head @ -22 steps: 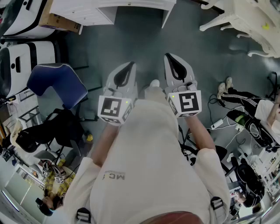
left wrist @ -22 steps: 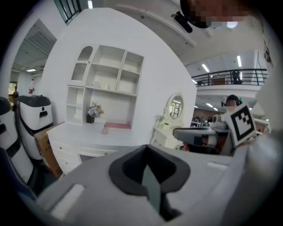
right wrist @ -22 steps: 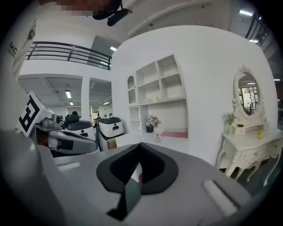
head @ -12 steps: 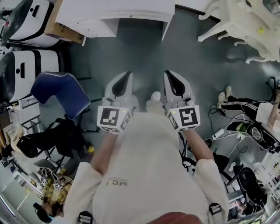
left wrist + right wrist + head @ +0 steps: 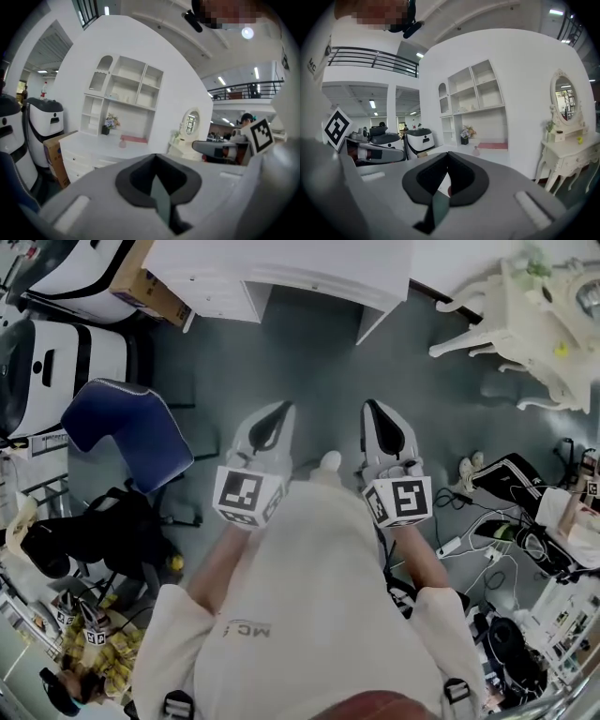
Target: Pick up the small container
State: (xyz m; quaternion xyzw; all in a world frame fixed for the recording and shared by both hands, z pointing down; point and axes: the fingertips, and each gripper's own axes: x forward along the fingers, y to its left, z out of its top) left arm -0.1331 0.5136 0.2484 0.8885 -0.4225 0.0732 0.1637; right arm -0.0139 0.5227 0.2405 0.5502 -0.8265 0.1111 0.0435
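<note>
The left gripper (image 5: 279, 413) and right gripper (image 5: 373, 413) are held side by side above the grey floor (image 5: 309, 352), pointing toward the far white desk (image 5: 281, 268). Each gripper's jaws are pressed together with nothing between them. The small container (image 5: 476, 150) stands on the desktop, well apart from both grippers, beside the left end of a pink mat (image 5: 492, 146) and near a flower pot (image 5: 465, 134).

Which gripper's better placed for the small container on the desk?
Near tie; right, slightly. On the desk, the container sits right of middle, on the side of the right gripper. It and the left gripper are both shut, empty, well short.
</note>
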